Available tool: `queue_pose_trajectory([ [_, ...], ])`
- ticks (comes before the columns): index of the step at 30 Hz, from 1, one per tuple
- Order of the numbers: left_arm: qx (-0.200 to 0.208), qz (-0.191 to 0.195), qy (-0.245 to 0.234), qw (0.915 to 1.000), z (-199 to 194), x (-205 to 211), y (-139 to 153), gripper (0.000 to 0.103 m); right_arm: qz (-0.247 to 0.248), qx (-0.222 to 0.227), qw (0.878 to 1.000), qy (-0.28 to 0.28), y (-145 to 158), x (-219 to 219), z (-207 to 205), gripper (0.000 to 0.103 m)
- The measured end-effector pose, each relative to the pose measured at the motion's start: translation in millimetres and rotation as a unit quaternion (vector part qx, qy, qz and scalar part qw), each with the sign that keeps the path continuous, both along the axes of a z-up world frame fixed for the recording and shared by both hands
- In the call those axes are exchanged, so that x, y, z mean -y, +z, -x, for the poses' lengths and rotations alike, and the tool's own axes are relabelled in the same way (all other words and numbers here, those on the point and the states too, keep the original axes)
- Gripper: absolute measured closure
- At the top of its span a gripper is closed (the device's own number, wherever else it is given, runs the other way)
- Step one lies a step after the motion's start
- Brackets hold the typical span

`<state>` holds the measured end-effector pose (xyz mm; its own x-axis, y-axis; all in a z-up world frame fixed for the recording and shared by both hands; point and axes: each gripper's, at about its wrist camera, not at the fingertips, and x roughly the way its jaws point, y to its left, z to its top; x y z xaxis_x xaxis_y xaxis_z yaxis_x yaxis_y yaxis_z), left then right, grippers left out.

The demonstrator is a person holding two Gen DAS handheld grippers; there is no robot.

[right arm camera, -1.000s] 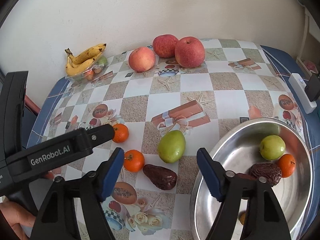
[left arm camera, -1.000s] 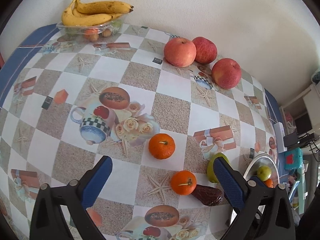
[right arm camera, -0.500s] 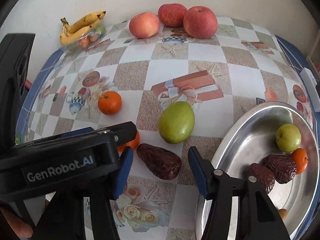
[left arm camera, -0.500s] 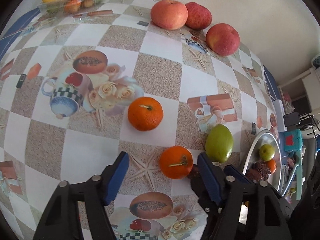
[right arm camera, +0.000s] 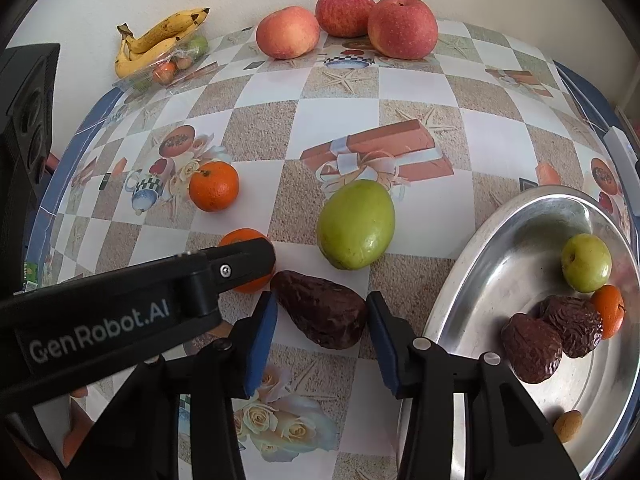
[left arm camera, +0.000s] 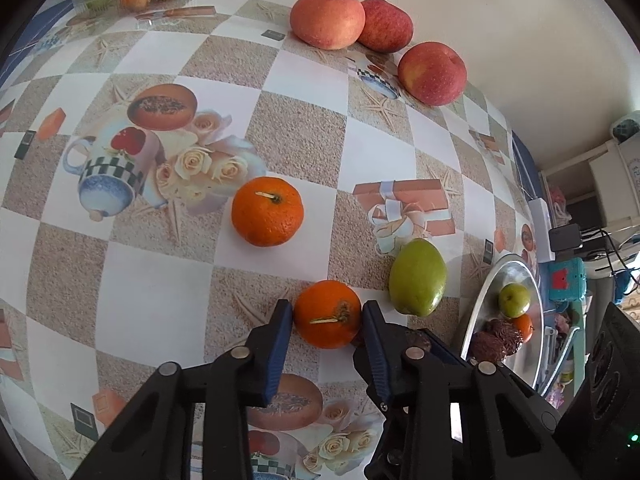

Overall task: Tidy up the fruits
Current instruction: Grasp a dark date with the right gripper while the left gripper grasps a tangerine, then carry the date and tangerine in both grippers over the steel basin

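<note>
Table (right arm camera: 340,120) under a checked cloth carries everything; steel bowl (right arm camera: 480,264) at 3 o'clock in the right view is likely the collection point, since a small green fruit (right arm camera: 586,263), two dates (right arm camera: 532,348) and a small orange already lie in it. Three apples (right arm camera: 402,26) and the bananas (right arm camera: 160,40) sit at the far edge, 12 and 10 o'clock, well apart from the work. Big green fruit (right arm camera: 356,224) at centre, untouched. Left gripper (left arm camera: 327,320): jaws have just been closing and now press both sides of the near orange (left arm camera: 327,314), on the table. Right gripper (right arm camera: 320,324): jaws have just been closing too, straddling the loose date (right arm camera: 320,312), small gaps showing, so not clamped yet. Second orange (left arm camera: 267,211) lies at 11 o'clock from the gripped one. Only the left view shows the orange grip; only the right view shows the date clearly, and the bowl's inside in full.
</note>
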<state>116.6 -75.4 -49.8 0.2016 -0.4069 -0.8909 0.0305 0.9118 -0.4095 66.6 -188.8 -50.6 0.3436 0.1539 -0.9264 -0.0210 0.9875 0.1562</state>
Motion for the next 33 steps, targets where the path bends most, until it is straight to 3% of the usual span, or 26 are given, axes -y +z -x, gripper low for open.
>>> queue_pose_trajectory([
  [22,0.004,-0.017,0.086,0.9961,-5.7,-54.4,2.0,0.065,-0.019,0.000,1.000,-0.009,3.3,5.4,2.5,0.061],
  [33,0.030,-0.010,0.109,0.9935,-3.9,-68.7,21.8,0.065,-0.048,0.038,0.998,-0.013,33.9,4.7,8.6,0.062],
])
